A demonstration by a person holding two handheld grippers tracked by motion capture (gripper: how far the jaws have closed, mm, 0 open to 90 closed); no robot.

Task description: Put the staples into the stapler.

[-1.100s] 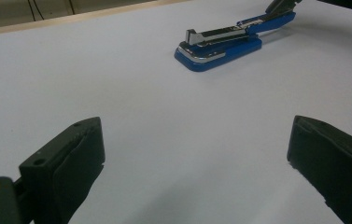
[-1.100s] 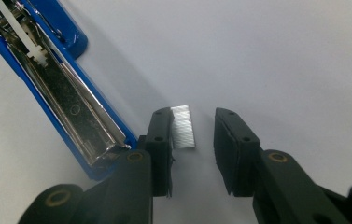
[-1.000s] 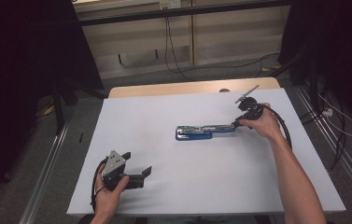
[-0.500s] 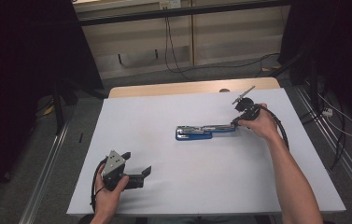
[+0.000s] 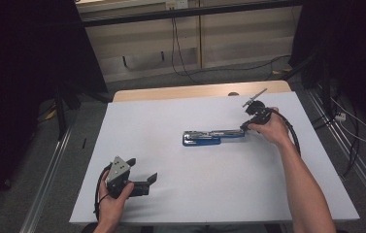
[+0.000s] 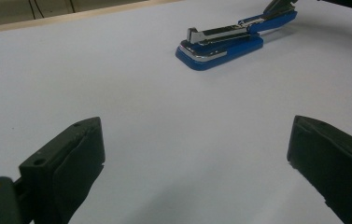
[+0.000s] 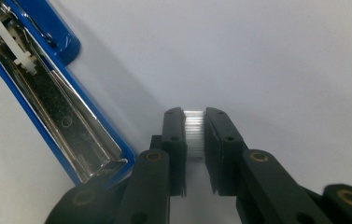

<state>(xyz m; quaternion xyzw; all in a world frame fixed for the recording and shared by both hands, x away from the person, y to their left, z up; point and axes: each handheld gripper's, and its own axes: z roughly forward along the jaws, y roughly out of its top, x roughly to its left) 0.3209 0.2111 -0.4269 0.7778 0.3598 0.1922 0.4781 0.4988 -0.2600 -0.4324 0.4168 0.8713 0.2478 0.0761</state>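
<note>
A blue stapler lies swung open flat in the middle of the white table, its metal channel facing up. It also shows far ahead in the left gripper view. My right gripper sits at the right end of the stapler's open arm. Its jaws have just been closing and are shut on a short silver strip of staples, right beside the arm's end. My left gripper rests near the front left of the table, jaws wide open over bare surface.
The white table top has a wooden strip along its far edge. Cables run across the floor beyond, and dark frames stand at both sides.
</note>
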